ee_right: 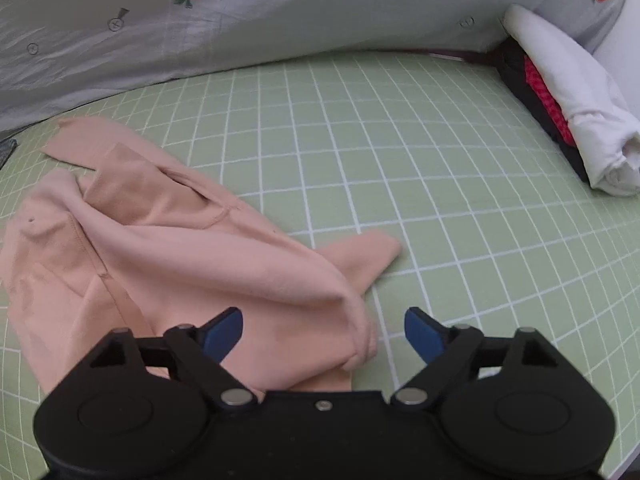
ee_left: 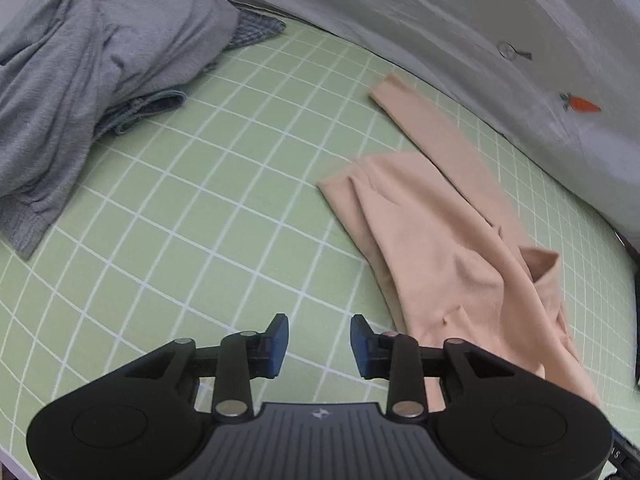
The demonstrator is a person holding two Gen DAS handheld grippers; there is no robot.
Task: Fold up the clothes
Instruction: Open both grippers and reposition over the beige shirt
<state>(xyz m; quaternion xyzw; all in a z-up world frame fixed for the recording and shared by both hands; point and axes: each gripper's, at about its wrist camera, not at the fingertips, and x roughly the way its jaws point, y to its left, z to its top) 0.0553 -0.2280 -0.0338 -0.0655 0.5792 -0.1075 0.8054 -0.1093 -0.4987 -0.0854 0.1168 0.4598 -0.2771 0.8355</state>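
A peach long-sleeved garment [ee_left: 452, 232] lies crumpled on the green checked sheet [ee_left: 224, 184], one sleeve stretched toward the grey cover. My left gripper [ee_left: 319, 342] is open above bare sheet, just left of the garment's lower edge, holding nothing. In the right wrist view the same peach garment [ee_right: 192, 252] spreads to the left, a sleeve end [ee_right: 372, 252] pointing right. My right gripper [ee_right: 323, 334] is open wide, with a rolled fold of the garment lying between and below its blue fingers [ee_right: 224, 330]; whether they touch the cloth I cannot tell.
A heap of grey clothes [ee_left: 92, 76] over a checked piece sits at the far left. A grey quilt with carrot prints [ee_right: 240, 20] borders the far side. A rolled white garment [ee_right: 572, 96] on dark and red folded items lies at the far right.
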